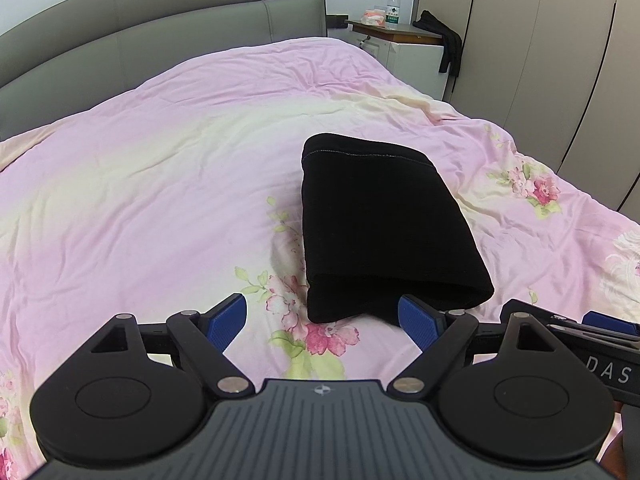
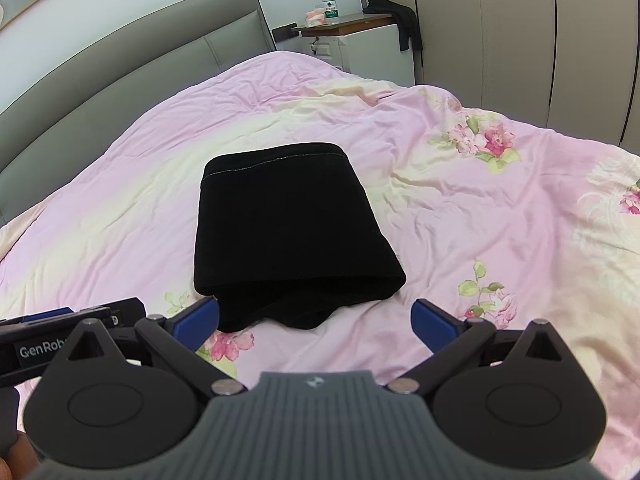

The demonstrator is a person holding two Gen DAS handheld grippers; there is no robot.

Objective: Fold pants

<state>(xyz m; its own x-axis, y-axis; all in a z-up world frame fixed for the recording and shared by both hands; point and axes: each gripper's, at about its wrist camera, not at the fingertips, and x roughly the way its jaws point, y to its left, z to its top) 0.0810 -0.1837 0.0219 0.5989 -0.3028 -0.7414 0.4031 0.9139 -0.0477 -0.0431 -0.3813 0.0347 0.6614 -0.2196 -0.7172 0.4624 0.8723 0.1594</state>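
Observation:
Black pants [image 1: 380,220] lie folded into a thick rectangle on the pink floral bedcover [image 1: 160,184]; the stitched hem faces away and the rolled fold faces me. In the right wrist view the same pants [image 2: 284,224] sit in the middle of the bedcover [image 2: 460,208]. My left gripper [image 1: 324,320] is open just short of the near left corner of the bundle, holding nothing. My right gripper [image 2: 316,316] is open too, its blue left fingertip [image 2: 200,316] beside the near edge of the pants. Each gripper shows at the edge of the other's view.
A grey padded headboard [image 1: 160,28] runs along the far side. A bedside table [image 1: 396,36] holds a water bottle [image 1: 393,8], a tissue pack and a dark garment [image 1: 444,40] hanging off it. Wardrobe doors [image 1: 540,40] stand on the right.

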